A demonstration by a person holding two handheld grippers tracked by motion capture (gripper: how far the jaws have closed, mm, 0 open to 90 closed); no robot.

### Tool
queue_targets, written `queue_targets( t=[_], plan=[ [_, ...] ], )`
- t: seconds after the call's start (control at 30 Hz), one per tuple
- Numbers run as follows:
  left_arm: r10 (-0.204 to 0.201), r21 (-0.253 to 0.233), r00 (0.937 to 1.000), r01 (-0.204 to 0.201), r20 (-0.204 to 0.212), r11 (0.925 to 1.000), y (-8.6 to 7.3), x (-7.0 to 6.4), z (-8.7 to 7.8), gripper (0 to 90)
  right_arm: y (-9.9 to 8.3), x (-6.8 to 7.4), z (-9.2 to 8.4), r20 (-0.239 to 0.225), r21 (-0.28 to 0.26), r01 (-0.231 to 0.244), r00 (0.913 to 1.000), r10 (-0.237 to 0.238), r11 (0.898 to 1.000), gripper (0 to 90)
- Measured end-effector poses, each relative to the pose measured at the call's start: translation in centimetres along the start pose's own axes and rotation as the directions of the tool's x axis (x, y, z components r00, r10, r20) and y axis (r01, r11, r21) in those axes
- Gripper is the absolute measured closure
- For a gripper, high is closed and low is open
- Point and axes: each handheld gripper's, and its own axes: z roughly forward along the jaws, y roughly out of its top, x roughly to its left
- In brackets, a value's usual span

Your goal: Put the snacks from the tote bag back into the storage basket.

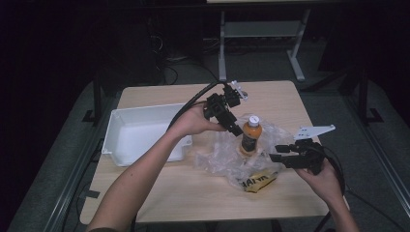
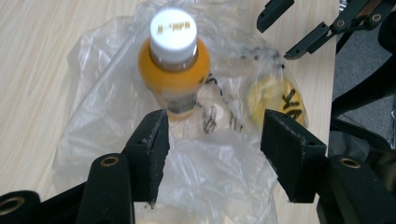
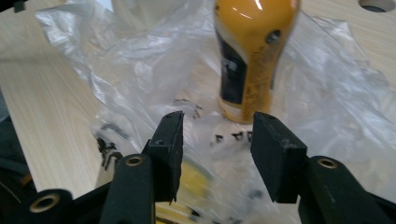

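An orange juice bottle (image 1: 251, 135) with a white cap stands upright on a crumpled clear plastic bag (image 1: 220, 157) on the wooden table. The bag has black print and a yellow patch (image 1: 258, 181) at its near end. My left gripper (image 1: 236, 128) hovers just left of and above the bottle (image 2: 173, 60), open, nothing between its fingers. My right gripper (image 1: 278, 152) is held at the bag's right side, pointing left, open and empty. In the right gripper view the bottle (image 3: 252, 51) stands beyond the jaws, with the bag (image 3: 140, 70) spread under them.
A white plastic tray (image 1: 140, 130) sits at the table's left, under my left forearm. The table's right edge (image 1: 316, 159) runs close behind my right hand. A metal desk frame (image 1: 222, 48) stands on the floor beyond the table.
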Motion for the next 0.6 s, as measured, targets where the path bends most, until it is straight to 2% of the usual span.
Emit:
queue_targets(
  t=[0.03, 0.3, 0.6],
  plan=[
    [-0.004, 0.003, 1.0000, 0.004, -0.001, 1.0000, 0.2, 0.0, 0.1, 41.6, -0.1, -0.2, -0.1, 0.007, -0.001, 0.008, 0.9999, -0.008, 1.000, 52.5],
    [0.003, 0.010, 1.0000, -0.002, -0.008, 0.9999, 2.1, 0.6, 1.2, 42.1, -0.7, -0.9, -1.1, 0.040, -0.024, -0.015, 0.9991, 0.016, 1.000, 50.3],
    [0.007, 0.024, 0.9999, -0.006, -0.014, 0.9997, 3.7, 0.9, 2.2, 42.1, -1.2, -1.5, -1.6, 0.047, -0.030, -0.037, 0.9982, 0.038, 0.999, 48.6]
  ],
)
